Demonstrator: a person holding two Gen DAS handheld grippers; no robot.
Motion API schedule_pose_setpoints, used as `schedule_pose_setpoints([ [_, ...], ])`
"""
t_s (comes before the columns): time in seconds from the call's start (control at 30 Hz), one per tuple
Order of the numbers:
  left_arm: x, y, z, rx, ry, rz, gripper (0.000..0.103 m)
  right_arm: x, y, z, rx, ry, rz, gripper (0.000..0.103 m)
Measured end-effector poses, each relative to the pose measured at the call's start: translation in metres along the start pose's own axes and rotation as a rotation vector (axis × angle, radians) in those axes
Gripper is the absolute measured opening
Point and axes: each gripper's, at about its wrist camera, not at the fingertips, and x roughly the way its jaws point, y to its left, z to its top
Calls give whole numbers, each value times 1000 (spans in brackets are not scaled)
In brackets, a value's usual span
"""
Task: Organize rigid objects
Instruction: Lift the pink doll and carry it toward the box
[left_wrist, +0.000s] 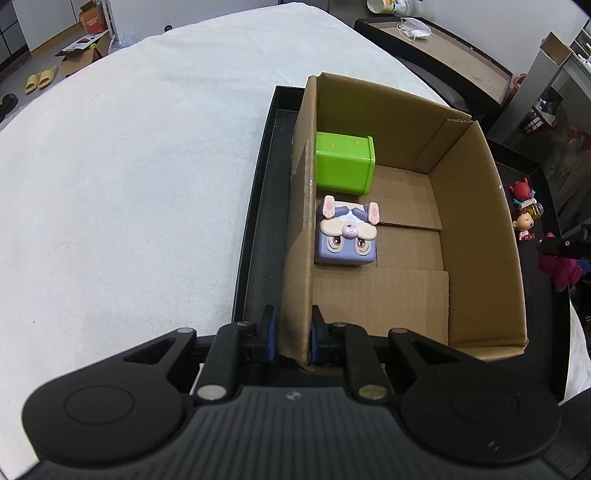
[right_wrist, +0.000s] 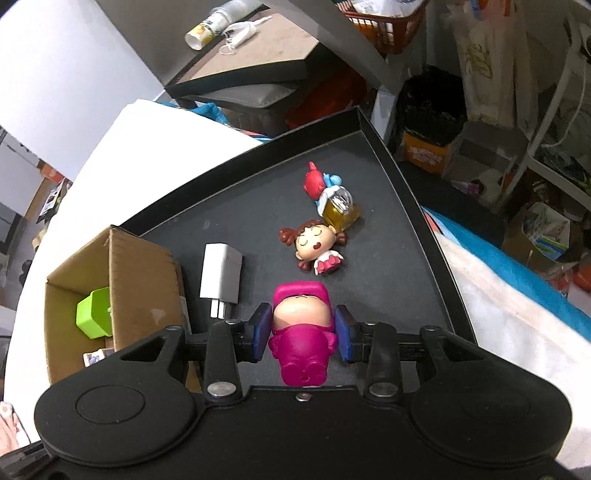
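View 1, left wrist: fisheye mounted behind the left tool (left_wrist: 291, 338), looking forward and steeply down along its 2 fingers into the cardboard box (left_wrist: 480, 221) at close range; white bed cover (left_wrist: 129, 166) fills the left half, room clutter along the top edge.

View 2, right wrist: fisheye behind the right tool (right_wrist: 301, 334), facing forward and down onto the black tray (right_wrist: 388, 240), close to the magenta figurine (right_wrist: 301, 332) between its fingers.

Shared ground: cardboard box, green block (left_wrist: 345, 162) inside it, black tray, sleeping-face doll (left_wrist: 524, 221), magenta figurine at view 1's right edge.
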Motion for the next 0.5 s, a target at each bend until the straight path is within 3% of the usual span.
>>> schedule_pose_setpoints([
  [0.5, -2, 1, -1, -5, -5, -11, 17, -24, 34, 1, -53, -12, 60, 36],
])
